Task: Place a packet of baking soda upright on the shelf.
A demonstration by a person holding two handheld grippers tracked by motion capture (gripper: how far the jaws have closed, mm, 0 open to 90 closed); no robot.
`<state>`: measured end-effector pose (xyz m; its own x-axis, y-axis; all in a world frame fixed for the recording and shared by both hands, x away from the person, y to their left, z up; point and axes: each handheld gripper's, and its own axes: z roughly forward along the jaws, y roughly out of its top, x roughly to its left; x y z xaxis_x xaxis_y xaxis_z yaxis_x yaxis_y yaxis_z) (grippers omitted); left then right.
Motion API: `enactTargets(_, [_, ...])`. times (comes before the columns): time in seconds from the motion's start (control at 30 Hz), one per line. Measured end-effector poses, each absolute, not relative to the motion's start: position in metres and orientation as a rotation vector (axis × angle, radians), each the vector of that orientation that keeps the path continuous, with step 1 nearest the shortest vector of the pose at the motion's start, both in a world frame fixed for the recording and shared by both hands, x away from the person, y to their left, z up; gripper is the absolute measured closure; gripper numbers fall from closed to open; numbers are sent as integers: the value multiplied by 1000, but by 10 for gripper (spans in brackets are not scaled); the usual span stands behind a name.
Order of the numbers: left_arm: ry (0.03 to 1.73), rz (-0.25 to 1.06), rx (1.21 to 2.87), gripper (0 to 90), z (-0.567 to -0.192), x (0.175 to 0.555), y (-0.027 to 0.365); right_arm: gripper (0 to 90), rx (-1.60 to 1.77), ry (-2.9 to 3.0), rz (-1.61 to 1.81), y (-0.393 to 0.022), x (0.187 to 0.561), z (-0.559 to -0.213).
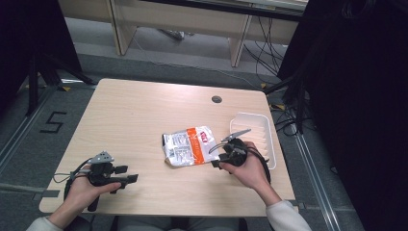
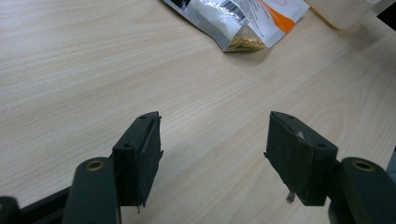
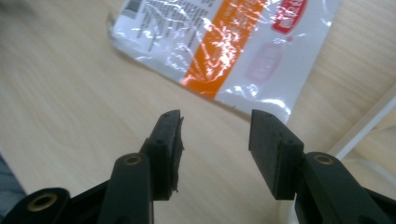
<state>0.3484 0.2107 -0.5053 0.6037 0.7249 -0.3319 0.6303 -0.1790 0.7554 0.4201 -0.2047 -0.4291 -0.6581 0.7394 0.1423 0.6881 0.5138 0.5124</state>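
Packet: a flat foil snack packet [image 1: 190,147], white and silver with an orange band and a red logo, lay on the bench right of centre, crinkled and unheld.
Packet, close up: in the right gripper view the packet [image 3: 224,44] lay just ahead of the jaw tips, its near edge a little beyond them and not between them; in the left gripper view the packet [image 2: 240,18] sat far off at the top, one corner lifted.
Right hand-held gripper: the right hand-held gripper [image 1: 217,156] sat at the packet's right edge, pointing left toward it; in its own view the right hand-held gripper [image 3: 215,140] had its jaws set wide, with bare wood between the pads.
Right hand: the right hand [image 1: 248,168] wrapped the grip, forearm entering from the bottom right.
Tray: a white ribbed plastic tray [image 1: 267,139] stood just right of the right hand, near the bench's right edge, apart from the packet.
Left hand-held gripper: the left hand-held gripper [image 1: 127,178] rested low at the near left of the bench, well apart from the packet, jaws pointing right; in its own view the left hand-held gripper [image 2: 215,158] stood wide open over bare wood.
Left hand: the left hand [image 1: 86,190] held its grip, cable trailing off to the left.
Bench: a pale wood-grain bench [image 1: 139,110] with a round cable port [image 1: 216,99] near its far edge.
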Motion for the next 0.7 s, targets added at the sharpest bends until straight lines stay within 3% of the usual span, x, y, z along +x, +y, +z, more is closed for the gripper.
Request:
enactTargets(0.37, [1085, 127, 1888, 348, -507, 348, 211, 507, 1430, 2680, 601, -191, 497, -431])
enactTargets(0.7, [1090, 118, 1882, 348, -507, 349, 210, 483, 1576, 2690, 514, -186, 526, -442])
